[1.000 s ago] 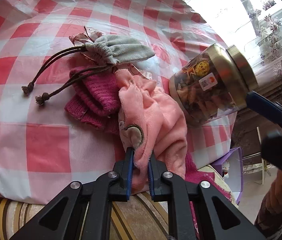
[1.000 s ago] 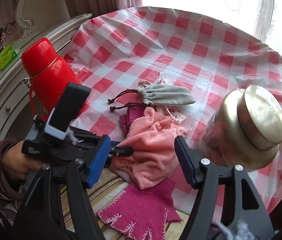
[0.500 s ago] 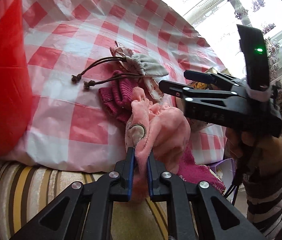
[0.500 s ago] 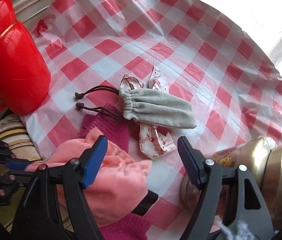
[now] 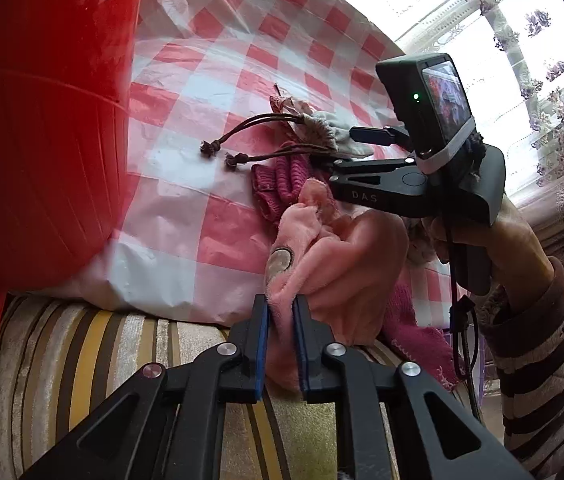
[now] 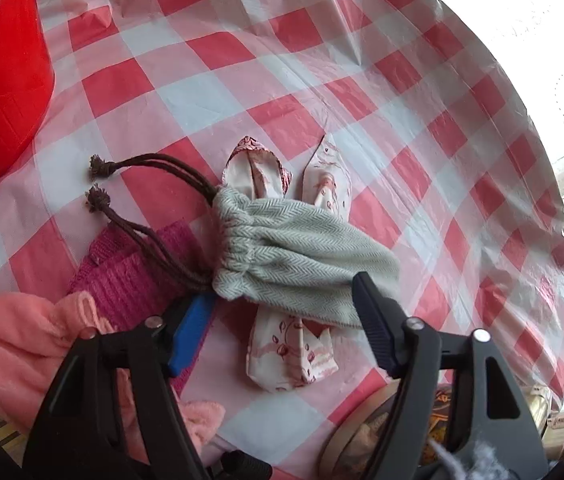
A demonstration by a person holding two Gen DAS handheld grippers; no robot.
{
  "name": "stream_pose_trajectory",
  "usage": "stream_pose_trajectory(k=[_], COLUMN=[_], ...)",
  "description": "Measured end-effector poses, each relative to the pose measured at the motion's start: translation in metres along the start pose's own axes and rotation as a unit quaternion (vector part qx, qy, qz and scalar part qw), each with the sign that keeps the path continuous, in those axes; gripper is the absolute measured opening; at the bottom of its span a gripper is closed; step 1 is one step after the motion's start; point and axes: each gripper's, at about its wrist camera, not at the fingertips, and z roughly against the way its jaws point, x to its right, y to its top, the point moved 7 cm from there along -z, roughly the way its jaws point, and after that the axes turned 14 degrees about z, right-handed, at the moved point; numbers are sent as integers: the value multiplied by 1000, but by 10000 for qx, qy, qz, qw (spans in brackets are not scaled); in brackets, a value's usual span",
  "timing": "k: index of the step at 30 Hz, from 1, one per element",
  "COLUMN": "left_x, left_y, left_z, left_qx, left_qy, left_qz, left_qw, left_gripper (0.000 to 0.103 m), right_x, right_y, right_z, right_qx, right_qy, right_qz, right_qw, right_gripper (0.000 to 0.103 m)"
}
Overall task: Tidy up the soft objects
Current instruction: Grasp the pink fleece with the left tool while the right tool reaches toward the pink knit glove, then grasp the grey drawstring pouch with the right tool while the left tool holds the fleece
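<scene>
My left gripper (image 5: pixel 282 308) is shut on a fold of the pink fleece cloth (image 5: pixel 333 256), which hangs over the table's near edge. A grey drawstring pouch (image 6: pixel 301 256) lies on the checked tablecloth (image 6: pixel 242 60) across a patterned white-and-pink fabric piece (image 6: pixel 293 356). My right gripper (image 6: pixel 282 312) is low over the pouch with its jaws closing. The pouch lies between the jaws, one finger by its gathered mouth, the other over its lower edge, and no pad visibly presses on it. In the left wrist view that right gripper (image 5: pixel 341 156) reaches the pouch (image 5: pixel 333 128) from the right.
A magenta knit piece (image 6: pixel 130 276) lies under the pouch's cords, and another (image 5: pixel 421 332) hangs off the edge. A big red flask (image 5: pixel 42 120) stands at the left. A gold-lidded jar (image 6: pixel 381 432) sits behind my right fingers. A striped cushion (image 5: pixel 102 352) lies below the table edge.
The right gripper has come down from beside the jar to the grey pouch and its jaws have narrowed. The left gripper has shifted left with the pink cloth, bringing the red flask into view.
</scene>
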Motion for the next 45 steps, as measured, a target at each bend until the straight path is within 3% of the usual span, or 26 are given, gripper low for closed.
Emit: stream_pose_trajectory(k=[1, 2, 3, 4, 5, 9, 12, 15, 17, 19, 26, 34, 36, 37, 38, 40, 45], left_x=[0, 1, 3, 6, 9, 22, 26, 30, 29, 28, 38, 45, 45, 44, 43, 42, 36], left_y=[1, 1, 1, 2, 4, 10, 13, 13, 11, 11, 11, 3, -1, -2, -4, -7, -7], left_z=[-1, 0, 1, 3, 5, 6, -8, -16, -22, -23, 0, 22, 26, 28, 31, 37, 49], left_qx=[2, 16, 49, 103, 181, 330, 150, 40, -124, -104, 266, 508, 532, 545, 559, 610, 714], left_qy=[22, 51, 73, 92, 92, 221, 359, 211, 214, 155, -159, -250, -268, -272, -265, -243, -246], left_qz=[-12, -41, -86, -152, -230, -590, -729, -785, -749, -717, -710, -689, -694, -702, -709, -734, -725], left_qw=[10000, 10000, 9999, 9998, 9995, 9975, 9966, 9967, 9969, 9973, 9970, 9960, 9958, 9957, 9956, 9951, 9945], left_gripper=[18, 29, 37, 54, 64, 70, 70, 62, 23, 11, 7, 7, 7, 7, 7, 7, 7], right_x=[0, 1, 3, 6, 8, 17, 24, 32, 36, 38, 43, 42, 35, 31, 27, 20, 6], right_y=[2, 4, 4, 4, 4, 2, -1, -6, -9, -13, -36, -76, -83, -86, -87, -87, -75], right_z=[-2, -3, -5, -6, -6, 6, 18, 33, 46, 59, 113, 163, 159, 155, 150, 135, 79], right_qx=[33, 71, 84, 102, 164, 408, 573, 734, 882, 1012, 1488, 1815, 1651, 1528, 1410, 1244, 677], right_qy=[-7, 23, 89, 121, 130, 113, 90, 117, 172, 204, 315, 450, 577, 587, 556, 639, 791], right_qz=[10, -31, -119, -238, -343, -598, -839, -1115, -1276, -1389, -1844, -2218, -2152, -2103, -2056, -1947, -1538], right_qw=[10000, 10000, 9999, 9996, 9992, 9973, 9948, 9910, 9877, 9849, 9710, 9570, 9608, 9638, 9668, 9708, 9826], right_gripper=[36, 26, 24, 20, 17, 15, 15, 14, 14, 14, 12, 12, 16, 25, 41, 56, 56])
